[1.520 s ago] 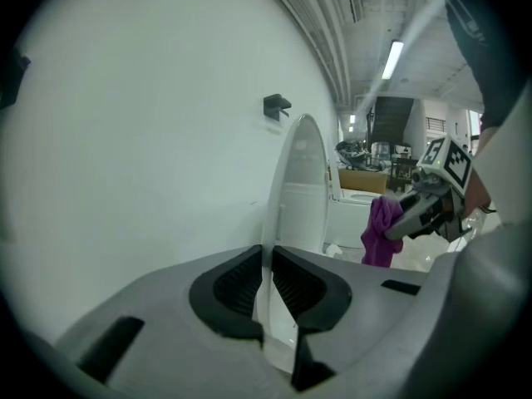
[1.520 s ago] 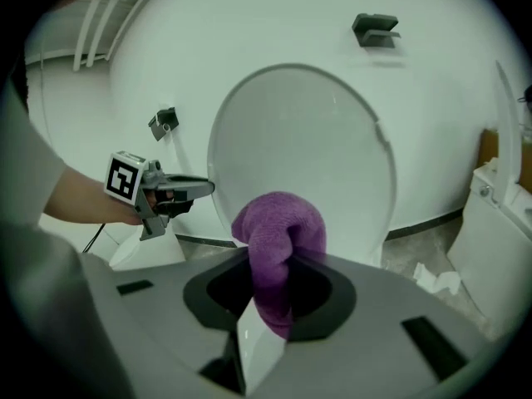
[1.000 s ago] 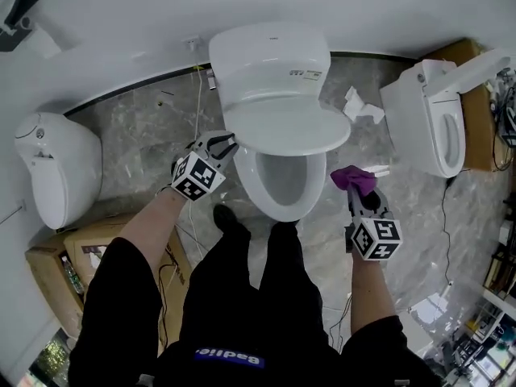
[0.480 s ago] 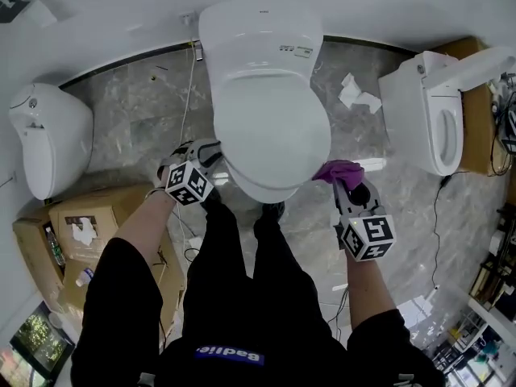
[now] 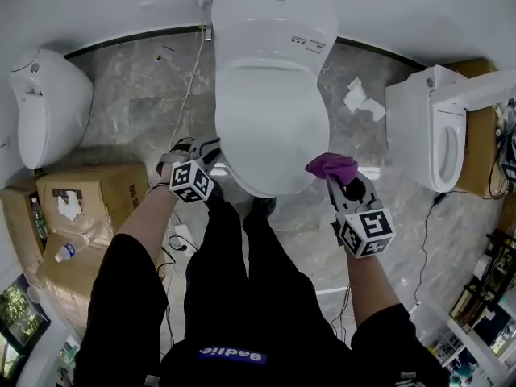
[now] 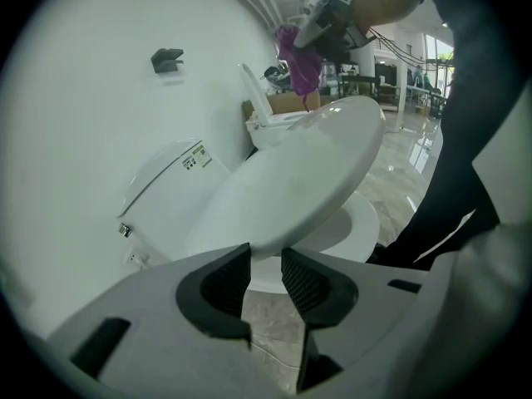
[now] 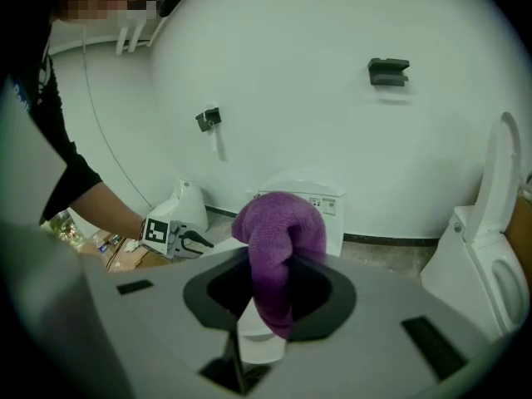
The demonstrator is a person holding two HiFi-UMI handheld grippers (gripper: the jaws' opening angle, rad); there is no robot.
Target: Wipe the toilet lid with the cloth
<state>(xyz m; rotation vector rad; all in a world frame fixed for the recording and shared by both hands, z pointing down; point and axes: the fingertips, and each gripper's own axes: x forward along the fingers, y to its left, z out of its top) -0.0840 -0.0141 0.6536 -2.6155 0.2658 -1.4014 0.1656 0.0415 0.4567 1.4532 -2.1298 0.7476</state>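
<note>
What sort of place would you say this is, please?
Probably a showroom or test room, not a home bathroom: the middle toilet, a left toilet and a right toilet share one wall, beside cardboard boxes.

Left gripper (image 5: 208, 150) left of toilet lid (image 5: 270, 127), cloth (image 5: 330, 166) right, perhaps touching it

Toilet lid (image 5: 270, 123): white, glossy oval, hinge end at 12 o'clock. Lowered but not flat. The left gripper view shows it tilted, with the front edge clear of the seat (image 6: 357, 227).

Cloth (image 5: 330, 166): purple, bunched, pinched in the right gripper (image 7: 270, 293). Sits at the lid rim, about 4 o'clock; contact unclear.
</note>
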